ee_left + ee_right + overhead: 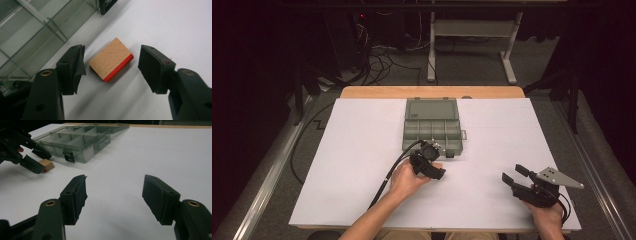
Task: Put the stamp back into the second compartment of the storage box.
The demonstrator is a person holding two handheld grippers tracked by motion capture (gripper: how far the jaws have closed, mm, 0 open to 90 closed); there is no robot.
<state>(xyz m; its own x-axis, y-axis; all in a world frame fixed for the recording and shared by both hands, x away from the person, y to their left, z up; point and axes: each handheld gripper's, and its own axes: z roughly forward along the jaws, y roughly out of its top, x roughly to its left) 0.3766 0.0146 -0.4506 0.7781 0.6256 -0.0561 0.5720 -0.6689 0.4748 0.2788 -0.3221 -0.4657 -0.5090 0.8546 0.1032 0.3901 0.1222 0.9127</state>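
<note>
My wooden table (pixel 362 92) wears a white paper sheet (pixel 522 135). At twelve o'clock on it lies an open grey-green plastic compartment box (pixel 432 126); a small red-edged wooden block (pixel 110 59) lies at its six.

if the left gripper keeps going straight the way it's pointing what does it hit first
Most likely the wooden block with a red edge: it lies on the white table between the left gripper's open jaws, untouched. Depth is unclear.

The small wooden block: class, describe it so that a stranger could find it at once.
Start at the clear grey compartment box on the white table. Just before its near edge, between the open left gripper, lies a flat beech block, the only wooden piece, with one red edge.
</note>
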